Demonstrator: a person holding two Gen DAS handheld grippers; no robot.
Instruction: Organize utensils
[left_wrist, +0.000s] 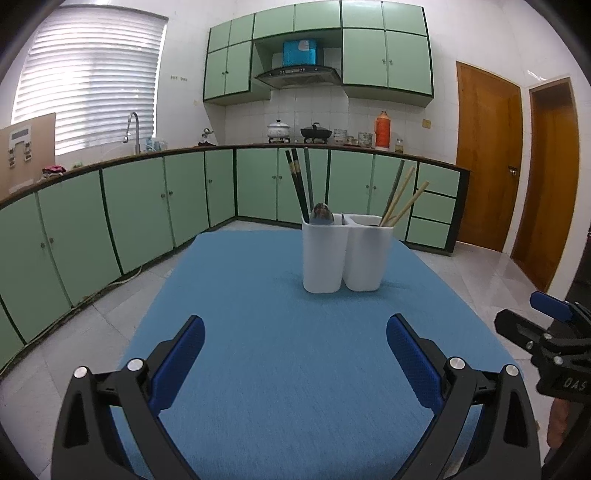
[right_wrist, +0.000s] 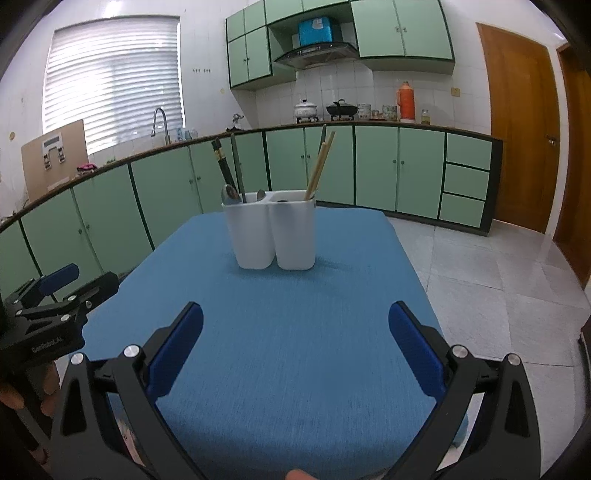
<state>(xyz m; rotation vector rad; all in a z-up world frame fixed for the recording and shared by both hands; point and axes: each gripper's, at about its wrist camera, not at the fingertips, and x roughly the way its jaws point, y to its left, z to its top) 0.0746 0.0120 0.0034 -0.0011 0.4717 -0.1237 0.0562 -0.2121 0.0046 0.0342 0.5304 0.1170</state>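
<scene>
Left gripper (left_wrist: 295, 363): jaws spread wide, nothing between them, held above the near part of the blue tablecloth (left_wrist: 258, 332).

White two-compartment utensil holder (left_wrist: 347, 254) stands upright on the cloth, toward the far edge, well apart from both grippers. Its left compartment holds dark chopsticks (left_wrist: 297, 184) and a metal spoon (left_wrist: 322, 214), bowl end up. Its right compartment holds pale bamboo chopsticks (left_wrist: 400, 201), leaning right.

Right gripper (right_wrist: 295, 352): jaws likewise wide apart and empty, above the cloth's near edge. A fingertip (right_wrist: 295, 474) shows at the bottom of the right wrist view.

Behind: green kitchen cabinets (left_wrist: 140, 210), wooden doors (left_wrist: 487, 155) at far right.
</scene>
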